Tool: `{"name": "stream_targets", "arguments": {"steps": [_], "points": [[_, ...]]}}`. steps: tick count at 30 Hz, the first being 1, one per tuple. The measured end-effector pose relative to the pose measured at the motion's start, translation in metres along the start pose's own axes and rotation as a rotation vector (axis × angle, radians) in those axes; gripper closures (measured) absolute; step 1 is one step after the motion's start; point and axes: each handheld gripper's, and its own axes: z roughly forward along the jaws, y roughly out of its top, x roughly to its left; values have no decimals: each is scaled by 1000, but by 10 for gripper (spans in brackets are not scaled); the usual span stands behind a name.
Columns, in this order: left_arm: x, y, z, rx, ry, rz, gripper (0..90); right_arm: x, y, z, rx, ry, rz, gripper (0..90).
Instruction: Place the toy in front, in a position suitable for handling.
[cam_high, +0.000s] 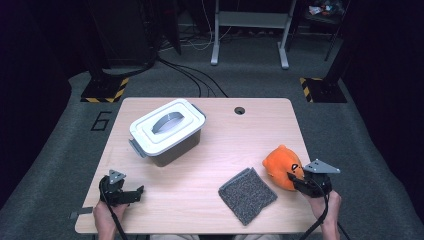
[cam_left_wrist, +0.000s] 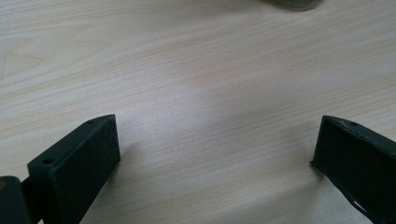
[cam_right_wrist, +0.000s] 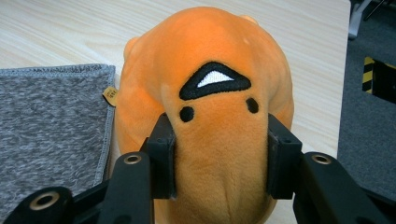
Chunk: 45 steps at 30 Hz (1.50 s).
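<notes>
a: at the lower right of the high view, our right gripper (cam_high: 296, 178) has its jaws pinching the orange plush toy (cam_high: 281, 166), which sits on the counter (cam_high: 235, 140) near its right edge. in the right gripper view the two pads dent the plush toy's snout from both sides, so we judge the grasp is made and the lift is not yet begun.

b: and at the lower left of that view?

a: our left gripper (cam_high: 134, 194) rests low over bare wood, jaws spread wide with nothing between them; the left gripper view shows only wood grain in the gap.

b: what does the next move call for, as we see it?

a: a straight lift, we think, firm enough that the soft body does not slip out. the grey cloth (cam_high: 247, 194) lies just beside the toy, toward the middle of the frame, and in the right gripper view its hem meets the toy's side, so we should rise clear before swinging across. the lidded bin (cam_high: 167, 131) stands at the upper left of the counter with its lid on; if the toy is meant for it, our free gripper would have to take the lid off first.
</notes>
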Motion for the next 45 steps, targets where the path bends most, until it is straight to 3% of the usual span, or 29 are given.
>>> {"name": "stream_targets", "arguments": {"steps": [13,31,45], "points": [[0,0,0,0,1,3,2,5,15,-3,-46,-7,-10,539],[0,0,0,0,1,2,2,30,45,11,-83,47,-66,534],[0,0,0,0,2,4,2,42,58,19,-96,76,-93,533]]}}
